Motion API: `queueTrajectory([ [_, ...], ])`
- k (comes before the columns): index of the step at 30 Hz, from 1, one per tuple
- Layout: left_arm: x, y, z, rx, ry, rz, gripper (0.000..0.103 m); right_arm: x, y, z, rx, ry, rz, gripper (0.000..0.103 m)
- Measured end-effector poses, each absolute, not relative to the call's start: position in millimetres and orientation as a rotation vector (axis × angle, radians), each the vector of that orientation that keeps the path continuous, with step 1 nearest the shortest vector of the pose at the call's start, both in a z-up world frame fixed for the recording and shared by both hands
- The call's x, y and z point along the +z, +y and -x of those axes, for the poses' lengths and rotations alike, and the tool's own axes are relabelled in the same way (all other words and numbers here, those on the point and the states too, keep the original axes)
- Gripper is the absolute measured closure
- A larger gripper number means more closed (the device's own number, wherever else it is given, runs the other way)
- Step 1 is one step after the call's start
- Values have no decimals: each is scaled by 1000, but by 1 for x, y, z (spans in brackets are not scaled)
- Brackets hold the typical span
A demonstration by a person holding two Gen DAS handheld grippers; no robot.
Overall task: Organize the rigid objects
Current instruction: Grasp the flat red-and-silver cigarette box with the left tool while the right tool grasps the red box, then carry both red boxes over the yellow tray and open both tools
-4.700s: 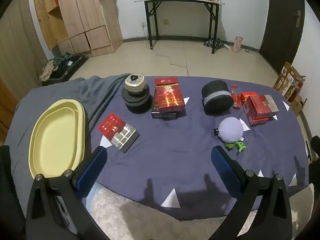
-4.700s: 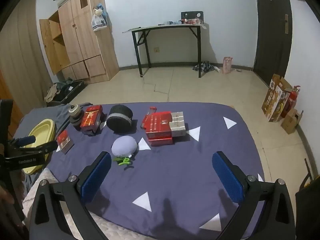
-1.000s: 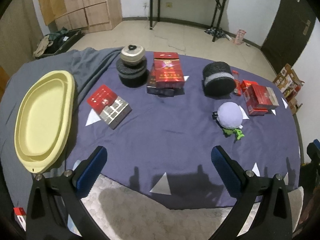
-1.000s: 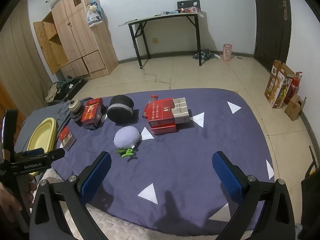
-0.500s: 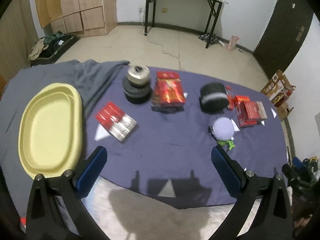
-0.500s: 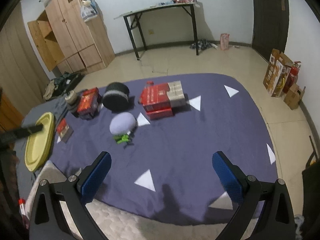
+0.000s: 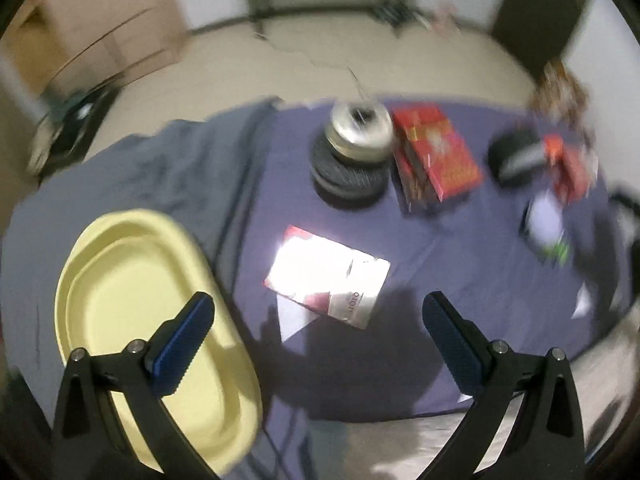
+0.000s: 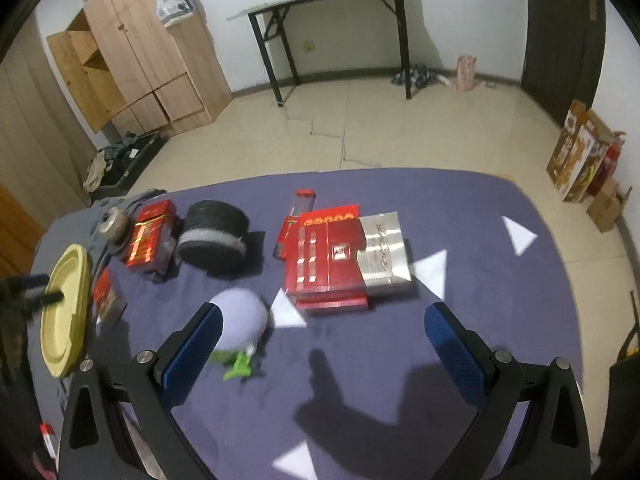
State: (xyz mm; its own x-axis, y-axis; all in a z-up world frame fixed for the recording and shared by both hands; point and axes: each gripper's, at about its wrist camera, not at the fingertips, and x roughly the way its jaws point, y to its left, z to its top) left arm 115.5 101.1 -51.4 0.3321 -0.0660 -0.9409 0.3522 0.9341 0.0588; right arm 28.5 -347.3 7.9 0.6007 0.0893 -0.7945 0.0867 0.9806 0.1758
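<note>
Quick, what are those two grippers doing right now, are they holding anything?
Left gripper: open, holding nothing, above the red and silver flat box.
Right gripper: open, holding nothing, above the purple cloth.

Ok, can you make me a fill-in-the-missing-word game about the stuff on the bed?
1. The oval tray is coloured ____.
2. Both grippers, left and right, have their fingers ____.
3. The pale purple ball has a ____ piece under it.
4. The bed cover is purple with white ____.

Missing words: yellow; open; green; triangles
</note>
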Motion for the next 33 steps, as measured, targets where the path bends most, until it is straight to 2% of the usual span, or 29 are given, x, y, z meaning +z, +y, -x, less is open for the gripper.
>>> queueTrajectory([
  [4, -69, 91, -135, -399, 1206, -416, 0, -2, -350, -56, 4, 973, -217, 0],
  [10, -81, 80, -143, -489, 1212, -490, 0, -6, -336, -81, -79, 1038, -36, 0],
  [16, -96, 76, -149, -510, 1237, -576, 0, -14, -344, -96, -63, 1071, -96, 0],
  [23, -120, 76, -156, -529, 1297, -553, 0, -14, -360, -102, -34, 1069, -158, 0],
  [24, -122, 76, -157, -532, 1302, -539, 3, -13, -360, -102, -34, 1065, -140, 2],
  [26, -123, 77, -157, -535, 1299, -506, 14, -11, -359, -99, -34, 1055, -118, 9],
  [27, -122, 78, -157, -528, 1287, -490, 14, -10, -358, -98, -37, 1047, -108, 14],
  [33, -90, 105, -141, -468, 1214, -351, 15, -8, -358, -87, -42, 1016, -121, 14],
])
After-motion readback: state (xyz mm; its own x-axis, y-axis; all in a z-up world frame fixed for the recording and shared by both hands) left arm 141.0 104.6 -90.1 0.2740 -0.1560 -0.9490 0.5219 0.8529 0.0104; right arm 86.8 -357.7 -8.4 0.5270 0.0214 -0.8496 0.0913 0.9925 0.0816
